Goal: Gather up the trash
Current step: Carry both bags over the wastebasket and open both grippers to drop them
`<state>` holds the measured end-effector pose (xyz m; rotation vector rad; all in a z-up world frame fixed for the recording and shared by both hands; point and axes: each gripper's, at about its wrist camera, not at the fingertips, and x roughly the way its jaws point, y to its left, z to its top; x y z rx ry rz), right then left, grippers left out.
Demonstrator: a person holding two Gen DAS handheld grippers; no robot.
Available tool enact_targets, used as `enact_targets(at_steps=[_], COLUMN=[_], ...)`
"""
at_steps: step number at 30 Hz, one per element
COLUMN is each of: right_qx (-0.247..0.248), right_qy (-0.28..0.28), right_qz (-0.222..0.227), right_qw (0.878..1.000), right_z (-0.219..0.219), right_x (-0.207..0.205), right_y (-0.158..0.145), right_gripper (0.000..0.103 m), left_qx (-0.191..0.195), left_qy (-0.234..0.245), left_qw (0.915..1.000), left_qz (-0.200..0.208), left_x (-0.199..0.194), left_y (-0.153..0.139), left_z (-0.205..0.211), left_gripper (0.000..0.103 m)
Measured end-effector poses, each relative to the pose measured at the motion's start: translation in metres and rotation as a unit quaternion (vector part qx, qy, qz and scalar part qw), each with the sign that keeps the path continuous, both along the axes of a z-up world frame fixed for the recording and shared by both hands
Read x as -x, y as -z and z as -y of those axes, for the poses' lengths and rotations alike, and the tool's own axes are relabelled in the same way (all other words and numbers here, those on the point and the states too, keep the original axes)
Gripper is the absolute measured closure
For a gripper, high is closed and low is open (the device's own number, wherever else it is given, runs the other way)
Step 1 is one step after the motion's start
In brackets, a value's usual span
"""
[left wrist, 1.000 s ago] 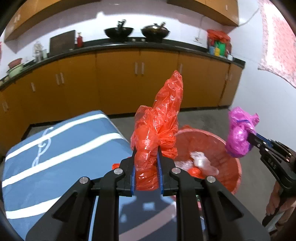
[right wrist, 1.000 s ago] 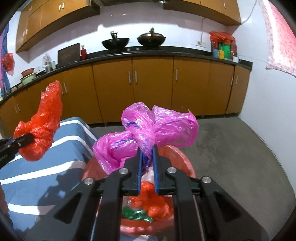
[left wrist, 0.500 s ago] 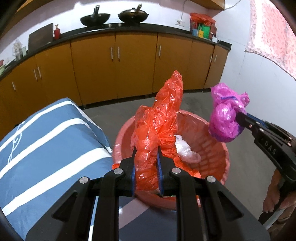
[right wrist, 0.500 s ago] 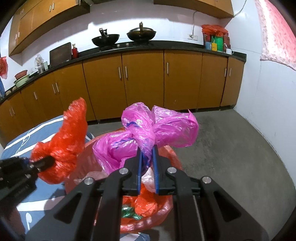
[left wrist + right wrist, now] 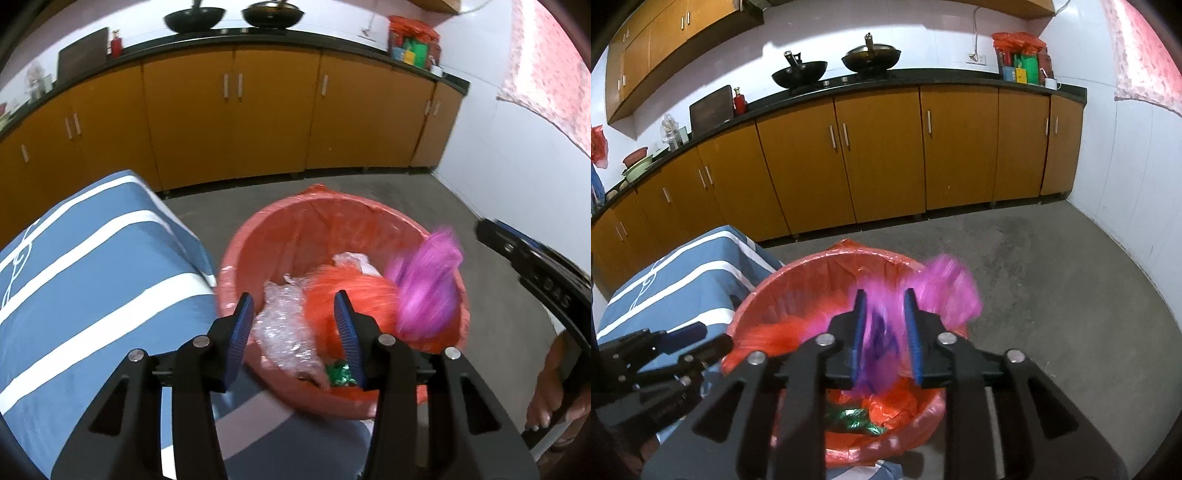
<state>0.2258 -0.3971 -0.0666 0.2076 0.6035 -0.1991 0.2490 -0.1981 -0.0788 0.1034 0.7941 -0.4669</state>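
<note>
Pink bag (image 5: 945, 291) motion-blurred, outline unclear

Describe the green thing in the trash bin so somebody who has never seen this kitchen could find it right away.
Start at the round red bin, lined with a red bag, on the concrete floor beside the blue and white striped cloth. Look at the bottom of the bin, on the side nearest the grippers. The green wrapper lies there below the clear crinkled plastic; it is the only shiny green piece among red, pink and clear bags.
</note>
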Motion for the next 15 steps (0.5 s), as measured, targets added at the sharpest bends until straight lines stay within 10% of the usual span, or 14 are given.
enact_targets(at_steps=[3,10,15], right_qx=[0.001,0.036,0.081], right_qy=[0.006,0.012,0.029], right_qz=[0.009,0.07,0.096], right_qw=[1.0,0.997,0.992], right_z=[0.001,-0.015,-0.04], right_x=[0.009,0.053,0.082], right_y=[-0.006,-0.035,-0.053], right_gripper=[0.066,0.005,0.004], left_qx=[0.007,0.016,0.027], left_qy=[-0.018,-0.06,-0.092], left_qw=[0.9998,0.9966,0.9899], left_qz=[0.003,0.053,0.104], left_x=[0.0,0.026,0.066], left_y=[-0.004,-0.025,-0.048], left_z=[-0.015,-0.06,-0.094], left_gripper=[0.053,0.027,0.005])
